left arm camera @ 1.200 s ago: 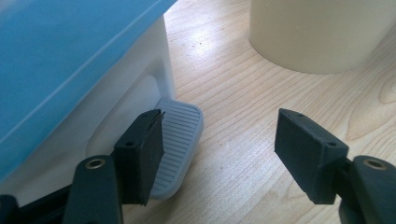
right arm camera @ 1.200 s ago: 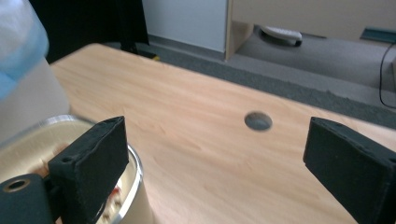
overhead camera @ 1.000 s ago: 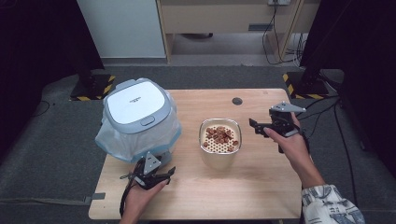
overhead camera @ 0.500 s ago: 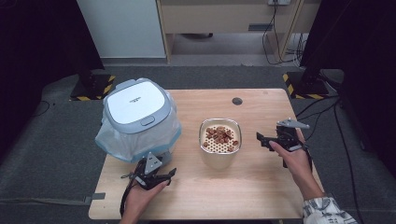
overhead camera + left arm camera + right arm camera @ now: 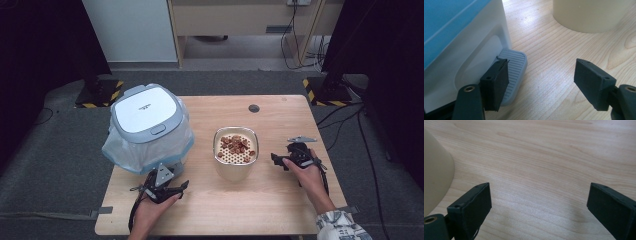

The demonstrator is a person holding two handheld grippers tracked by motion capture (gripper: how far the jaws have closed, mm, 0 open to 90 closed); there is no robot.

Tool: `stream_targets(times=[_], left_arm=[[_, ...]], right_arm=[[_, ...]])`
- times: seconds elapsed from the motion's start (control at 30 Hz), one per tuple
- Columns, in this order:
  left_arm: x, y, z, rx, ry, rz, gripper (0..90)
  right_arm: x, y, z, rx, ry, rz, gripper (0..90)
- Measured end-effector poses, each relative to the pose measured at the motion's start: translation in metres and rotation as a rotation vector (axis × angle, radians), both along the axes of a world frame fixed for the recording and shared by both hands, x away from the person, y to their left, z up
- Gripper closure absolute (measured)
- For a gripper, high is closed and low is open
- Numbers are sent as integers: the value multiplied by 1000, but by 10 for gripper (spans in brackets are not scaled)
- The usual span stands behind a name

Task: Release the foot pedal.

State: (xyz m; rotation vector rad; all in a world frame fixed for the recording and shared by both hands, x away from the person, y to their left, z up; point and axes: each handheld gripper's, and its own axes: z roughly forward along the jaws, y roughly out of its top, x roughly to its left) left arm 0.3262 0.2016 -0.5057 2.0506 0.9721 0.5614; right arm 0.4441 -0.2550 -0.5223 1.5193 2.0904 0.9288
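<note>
The cream container (image 5: 235,159) of brown pieces stands near the middle of the wooden surface (image 5: 280,200), with bare wood on its front and right sides. We hold our right claw (image 5: 276,161) low just right of it, released and grasping nothing. Our left claw (image 5: 161,189), also released, rests beside the grey pedal (image 5: 513,72) of the bagged pedal bin (image 5: 147,125), at the surface's left edge.

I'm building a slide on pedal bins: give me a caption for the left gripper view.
Open left gripper at the bin's grey foot pedal, one jaw over it, cream container beyond.
</note>
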Motion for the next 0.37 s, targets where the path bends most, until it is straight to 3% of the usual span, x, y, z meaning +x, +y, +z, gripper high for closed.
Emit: stream_targets(times=[0.17,0.27,0.37], left_arm=[[0,0,0,0,2,0,273],[0,0,0,0,3,1,273],[1,1,0,1,4,0,273]], right_arm=[[0,7,-12,-28,24,7,58],[-3,10,-16,-62,-16,8,53],[-4,9,-17,-62,-28,5,49]])
